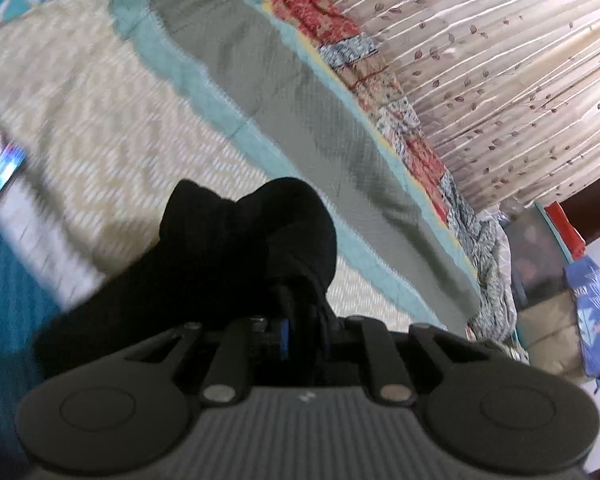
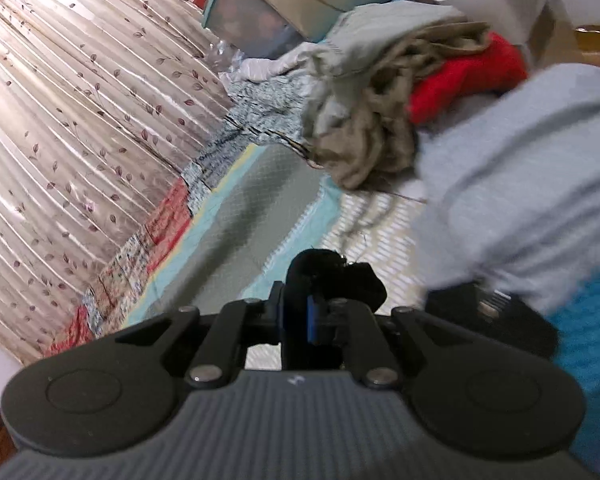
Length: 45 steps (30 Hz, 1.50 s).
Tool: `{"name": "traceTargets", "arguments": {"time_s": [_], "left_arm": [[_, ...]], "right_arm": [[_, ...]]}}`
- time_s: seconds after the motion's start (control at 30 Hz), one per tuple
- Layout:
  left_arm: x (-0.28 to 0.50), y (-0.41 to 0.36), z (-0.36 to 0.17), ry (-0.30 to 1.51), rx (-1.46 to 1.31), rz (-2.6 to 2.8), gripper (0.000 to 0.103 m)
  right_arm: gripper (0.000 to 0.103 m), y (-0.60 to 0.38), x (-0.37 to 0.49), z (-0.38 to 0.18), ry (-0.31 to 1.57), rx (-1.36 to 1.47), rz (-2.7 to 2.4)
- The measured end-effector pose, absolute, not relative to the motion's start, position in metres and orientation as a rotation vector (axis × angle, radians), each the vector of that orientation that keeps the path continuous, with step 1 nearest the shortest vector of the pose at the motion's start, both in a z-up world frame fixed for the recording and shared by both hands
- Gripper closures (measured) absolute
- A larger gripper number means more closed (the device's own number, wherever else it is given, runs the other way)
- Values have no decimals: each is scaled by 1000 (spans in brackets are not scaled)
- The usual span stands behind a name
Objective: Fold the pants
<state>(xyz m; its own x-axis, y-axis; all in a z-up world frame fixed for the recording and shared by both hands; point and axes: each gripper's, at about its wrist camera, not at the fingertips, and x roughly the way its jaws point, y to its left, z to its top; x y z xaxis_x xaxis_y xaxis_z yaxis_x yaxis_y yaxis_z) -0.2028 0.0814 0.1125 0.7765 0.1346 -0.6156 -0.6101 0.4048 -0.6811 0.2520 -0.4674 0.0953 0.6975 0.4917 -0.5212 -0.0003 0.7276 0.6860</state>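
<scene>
1. Your left gripper is clamped on the black pants; the bunched cloth trails from its jaws to the lower left.
2. Your right gripper also pinches a black bunch of the pants.
3. Both bunches hang above the quilt; their long axis cannot be told.
4. Laundry pile lies beyond.

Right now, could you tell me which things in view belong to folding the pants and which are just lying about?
Job:
black pants
left gripper
right gripper

Lying about:
clothes pile
curtain
patchwork quilt
</scene>
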Motion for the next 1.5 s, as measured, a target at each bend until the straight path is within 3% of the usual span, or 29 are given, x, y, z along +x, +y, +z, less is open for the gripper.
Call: {"name": "traceTargets", "arguments": {"time_s": [0.27, 0.43, 0.5, 0.53, 0.6, 0.63, 0.67, 0.7, 0.73, 0.77, 0.97, 1.2, 1.27, 1.33, 1.5], "left_arm": [[-262, 39, 52, 597, -1189, 582, 88], [-279, 44, 47, 593, -1239, 622, 62], [-281, 48, 55, 570, -1231, 632, 41], [-281, 51, 59, 555, -1224, 639, 39], [-277, 55, 63, 541, -1212, 633, 39], [-272, 57, 64, 540, -1207, 631, 42], [-268, 58, 64, 542, -1206, 633, 50], [-265, 59, 63, 546, -1208, 630, 73], [-262, 60, 61, 553, -1219, 620, 85], [-260, 62, 60, 561, -1232, 618, 91], [-280, 72, 65, 505, -1305, 630, 92], [-273, 64, 37, 665, -1227, 707, 82], [-274, 61, 38, 685, -1215, 696, 78], [-279, 60, 45, 689, -1208, 691, 70], [-306, 58, 82, 553, -1173, 665, 70]], "right_arm": [[90, -512, 204, 47, 863, 736, 147], [86, -516, 200, 35, 885, 823, 95], [85, -512, 201, 38, 871, 828, 101], [78, -512, 203, 39, 867, 829, 113], [61, -506, 207, 43, 871, 834, 136], [61, -504, 209, 44, 871, 829, 146], [64, -499, 211, 48, 876, 803, 156], [84, -496, 213, 51, 874, 775, 162], [91, -495, 215, 55, 866, 755, 169], [91, -499, 214, 60, 846, 753, 158], [91, -536, 214, 91, 678, 855, 114], [86, -536, 221, 46, 829, 720, -5], [82, -542, 216, 38, 846, 719, -26], [67, -556, 208, 36, 842, 764, -40], [66, -581, 197, 43, 800, 824, -51]]}}
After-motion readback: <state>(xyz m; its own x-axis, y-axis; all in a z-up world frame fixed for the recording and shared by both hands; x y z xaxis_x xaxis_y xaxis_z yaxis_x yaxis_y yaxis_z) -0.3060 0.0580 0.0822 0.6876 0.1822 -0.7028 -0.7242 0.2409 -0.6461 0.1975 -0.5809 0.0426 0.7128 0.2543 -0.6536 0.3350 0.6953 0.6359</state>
